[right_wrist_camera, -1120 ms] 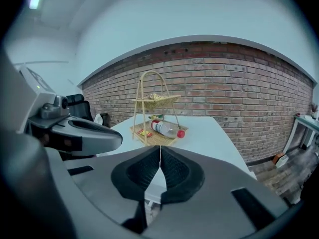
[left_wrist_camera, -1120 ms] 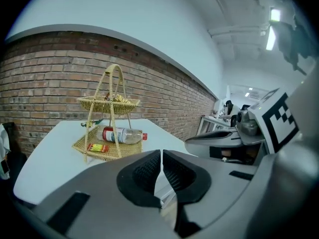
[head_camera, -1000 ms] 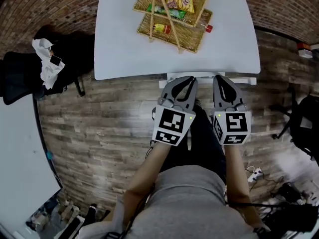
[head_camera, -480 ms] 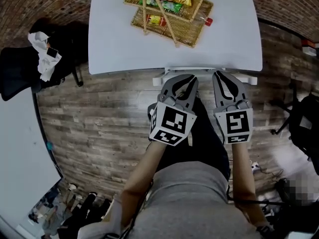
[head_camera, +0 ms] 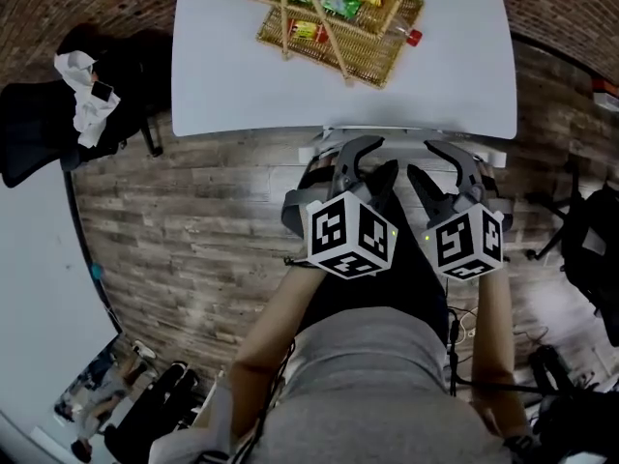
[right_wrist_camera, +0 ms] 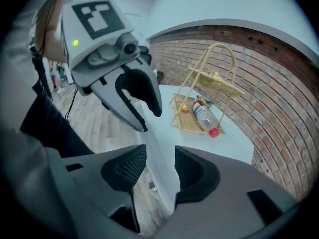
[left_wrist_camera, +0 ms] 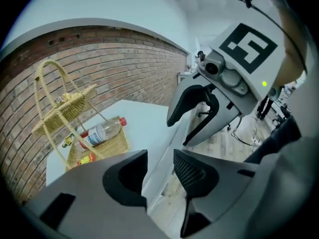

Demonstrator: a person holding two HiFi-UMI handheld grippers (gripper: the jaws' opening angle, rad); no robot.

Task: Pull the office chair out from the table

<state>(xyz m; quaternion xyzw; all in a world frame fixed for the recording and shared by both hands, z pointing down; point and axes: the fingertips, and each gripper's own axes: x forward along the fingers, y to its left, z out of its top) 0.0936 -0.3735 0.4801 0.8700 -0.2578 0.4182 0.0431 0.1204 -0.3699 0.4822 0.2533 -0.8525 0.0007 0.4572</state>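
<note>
A white table (head_camera: 242,85) fills the top of the head view. A pale bar (head_camera: 406,137) runs just under its near edge; I cannot tell whether it belongs to the office chair. My left gripper (head_camera: 372,160) and right gripper (head_camera: 437,162) hang side by side just in front of that bar, both tilted downward. Both sets of jaws are opening and hold nothing. In the left gripper view my own jaws (left_wrist_camera: 159,168) frame the table edge, with the right gripper (left_wrist_camera: 199,108) beside them. In the right gripper view my jaws (right_wrist_camera: 160,166) frame the same pale edge (right_wrist_camera: 157,153).
A wicker basket (head_camera: 334,17) with snacks and a plastic bottle (head_camera: 392,29) stands at the table's far side. A black chair (head_camera: 48,133) draped with white cloth (head_camera: 82,100) is at the left. Another black chair (head_camera: 590,249) and floor cables sit at the right.
Both grippers have rolled, tipped and sunk a little toward the table's near edge. Their jaws, shut in the earlier frames, now stand apart.
</note>
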